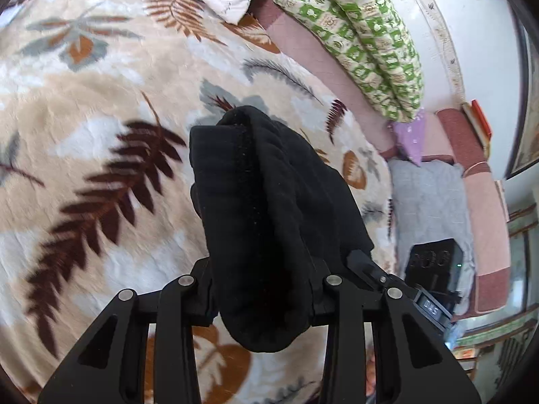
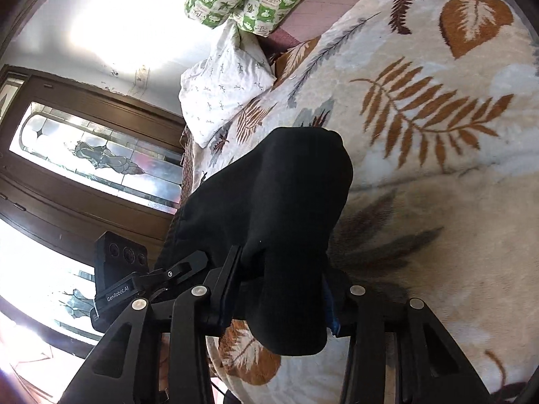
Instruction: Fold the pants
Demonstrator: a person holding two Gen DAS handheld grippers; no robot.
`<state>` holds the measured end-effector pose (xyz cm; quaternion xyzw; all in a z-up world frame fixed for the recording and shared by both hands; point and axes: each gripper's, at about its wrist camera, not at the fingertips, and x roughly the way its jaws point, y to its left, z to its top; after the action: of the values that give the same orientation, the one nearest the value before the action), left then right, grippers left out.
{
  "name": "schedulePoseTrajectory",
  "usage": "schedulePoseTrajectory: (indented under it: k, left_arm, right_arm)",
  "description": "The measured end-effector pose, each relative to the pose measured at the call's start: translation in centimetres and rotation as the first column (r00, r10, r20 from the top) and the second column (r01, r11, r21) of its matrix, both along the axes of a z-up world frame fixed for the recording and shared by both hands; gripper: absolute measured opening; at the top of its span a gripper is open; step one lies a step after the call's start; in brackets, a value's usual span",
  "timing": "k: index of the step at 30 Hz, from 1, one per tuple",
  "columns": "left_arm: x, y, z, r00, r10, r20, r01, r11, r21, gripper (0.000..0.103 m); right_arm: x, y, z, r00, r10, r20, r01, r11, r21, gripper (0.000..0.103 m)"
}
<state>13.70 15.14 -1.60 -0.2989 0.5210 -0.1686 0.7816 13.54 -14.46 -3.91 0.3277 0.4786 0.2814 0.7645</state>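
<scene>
Pants, black and thick, hang bunched between the two grippers above the leaf-print blanket. The left gripper is pinching a fold of the cloth; its fingers are buried in the fabric and their tips cannot be seen. The right gripper is likewise closed on a wad of the same cloth.

The left wrist view alone shows a ribbed band with a stitched seam running up the pants, away from the camera, so the long axis of the held bundle there runs straight ahead from the gripper over the blanket. It also shows the other gripper's body just right of the pants, a grey cloth beyond the blanket's right edge, and a small purple piece next to it. The right wrist view alone shows a dark wooden door with patterned glass off the blanket's left edge, and smooth, seamless cloth rising forward and rounding over at the top.

Both views show a white pillow and a green checked quilt at the blanket's far edge. Around the pants the blanket lies broad and flat, widest to the left in the left wrist view and to the right in the right wrist view.
</scene>
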Motion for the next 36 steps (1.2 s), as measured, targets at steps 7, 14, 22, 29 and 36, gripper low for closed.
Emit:
schedulePoseTrajectory:
  k: [7,14,22,29,36]
  left_arm:
    - [3.0,0.8,-1.9,1.000,0.018,-0.019,-0.018,1.000,0.013,0.034]
    - [4.2,1.2,-5.3,0.993,-0.006,-0.117,0.011,0.999,0.037,0.054]
    - [1.4,2.2,-3.0,0.994,0.026,-0.102,-0.013,0.991,0.134,0.055]
    - [-4.9,2.0,0.6,0.995,0.100,0.012,-0.097,0.917,0.387,0.060]
    - [-10.1,-0.9,1.6,0.985,0.113,0.128,-0.166,0.797,0.580,0.074]
  right_arm:
    - [2.1,3.1,0.6,1.000,0.001,0.030,0.000,0.998,-0.059,0.043]
    - [3.4,0.8,-3.2,0.996,-0.087,-0.031,0.081,0.981,-0.174,0.049]
    - [2.5,0.5,-2.2,0.997,-0.078,-0.015,0.073,0.974,-0.213,0.058]
    - [-2.1,0.2,4.4,0.993,-0.094,0.075,0.111,0.955,-0.275,0.101]
    - [-8.3,1.7,3.4,0.986,-0.164,-0.010,0.136,0.852,-0.506,0.103]
